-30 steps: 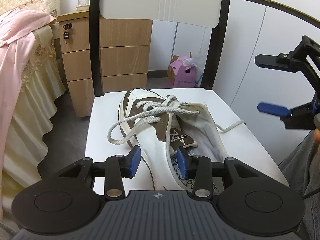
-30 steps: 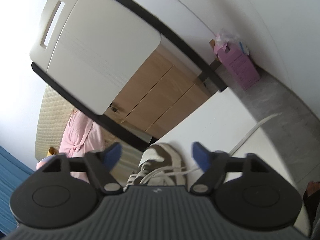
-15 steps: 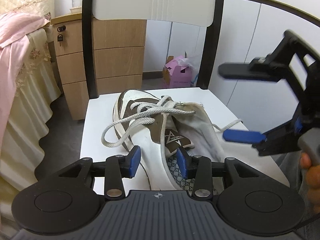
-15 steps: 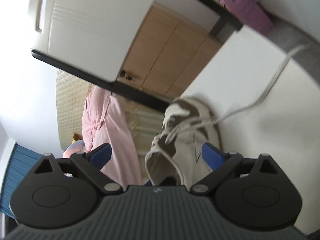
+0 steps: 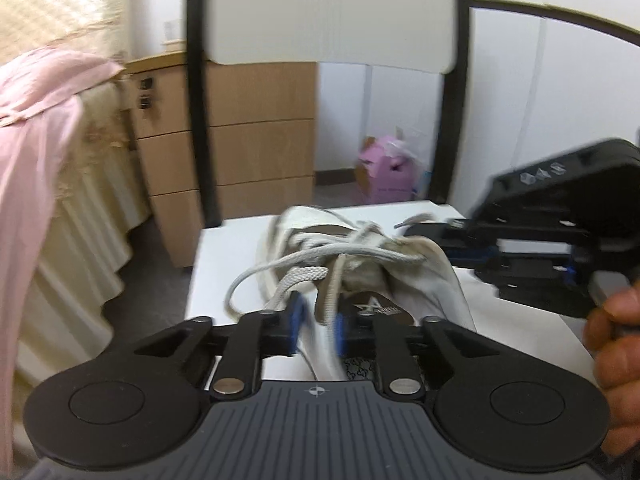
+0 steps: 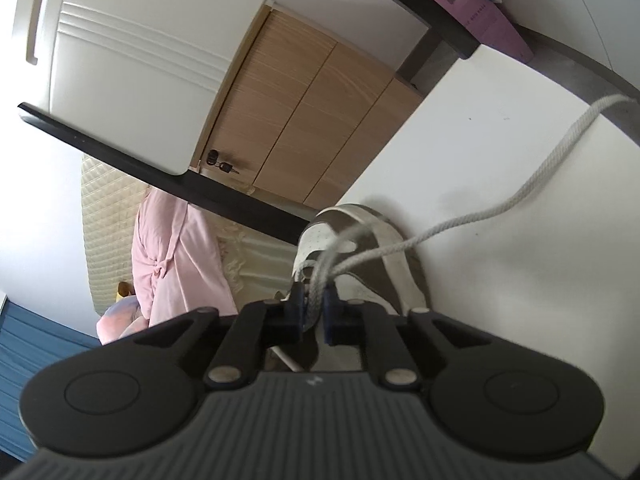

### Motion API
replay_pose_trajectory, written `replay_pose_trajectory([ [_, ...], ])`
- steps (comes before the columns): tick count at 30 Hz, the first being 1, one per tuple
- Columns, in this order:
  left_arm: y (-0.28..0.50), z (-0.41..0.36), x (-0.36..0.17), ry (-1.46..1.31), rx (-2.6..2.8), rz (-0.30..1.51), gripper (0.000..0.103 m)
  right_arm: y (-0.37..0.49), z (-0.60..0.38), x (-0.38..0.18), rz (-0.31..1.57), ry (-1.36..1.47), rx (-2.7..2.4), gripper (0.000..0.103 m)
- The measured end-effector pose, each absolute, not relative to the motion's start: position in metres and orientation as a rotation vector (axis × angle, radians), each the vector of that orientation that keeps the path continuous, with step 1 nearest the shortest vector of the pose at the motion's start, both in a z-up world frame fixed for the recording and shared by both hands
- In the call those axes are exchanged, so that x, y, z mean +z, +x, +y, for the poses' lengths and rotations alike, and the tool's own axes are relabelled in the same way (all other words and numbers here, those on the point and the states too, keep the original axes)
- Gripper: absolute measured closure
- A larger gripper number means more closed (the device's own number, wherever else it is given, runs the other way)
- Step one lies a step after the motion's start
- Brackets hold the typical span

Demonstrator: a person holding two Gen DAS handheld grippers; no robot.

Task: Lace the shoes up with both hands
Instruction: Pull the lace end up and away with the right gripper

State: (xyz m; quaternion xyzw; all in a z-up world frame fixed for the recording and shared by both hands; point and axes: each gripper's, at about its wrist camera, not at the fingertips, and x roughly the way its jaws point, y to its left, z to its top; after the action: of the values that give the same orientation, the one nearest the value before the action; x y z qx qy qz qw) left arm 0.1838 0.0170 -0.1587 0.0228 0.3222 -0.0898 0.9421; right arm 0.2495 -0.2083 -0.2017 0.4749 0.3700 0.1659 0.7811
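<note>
A white and brown shoe (image 5: 420, 292) lies on the white chair seat (image 5: 224, 264), its grey-white lace (image 5: 256, 276) loose in loops. My left gripper (image 5: 316, 326) is at the shoe's near end with its jaws closing. The white side wall fills the gap between its blue pads, and a lace strand drops into that gap. My right gripper (image 5: 424, 240) reaches in from the right, held by a person's hand (image 5: 616, 328). In the right wrist view my right gripper (image 6: 314, 308) is shut on the lace (image 6: 532, 188) just above the shoe (image 6: 320, 236), and the lace trails off across the seat (image 6: 460, 160).
The chair's white backrest (image 5: 332, 12) and black posts rise behind the shoe. Beyond stand a wooden drawer unit (image 5: 260, 152) and a pink box (image 5: 386, 176) on the floor. A bed with a pink cloth (image 5: 36, 140) lies to the left.
My right gripper has come down to the shoe and shut on the lace. My left gripper's jaws have narrowed onto the shoe's side wall, staying at the shoe's near end.
</note>
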Motion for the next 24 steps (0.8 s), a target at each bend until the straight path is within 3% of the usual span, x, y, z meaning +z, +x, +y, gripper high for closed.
replay_pose_trajectory([
  [11,0.183,0.016,-0.153,0.011,-0.078,0.664,0.094,0.238,-0.227,-0.183,0.709,0.973,0.31,0.099],
  [24,0.179,0.049,-0.147,-0.092,0.031,0.683,0.093,0.203,-0.318,-0.171,0.571,1.045,0.102,0.099],
])
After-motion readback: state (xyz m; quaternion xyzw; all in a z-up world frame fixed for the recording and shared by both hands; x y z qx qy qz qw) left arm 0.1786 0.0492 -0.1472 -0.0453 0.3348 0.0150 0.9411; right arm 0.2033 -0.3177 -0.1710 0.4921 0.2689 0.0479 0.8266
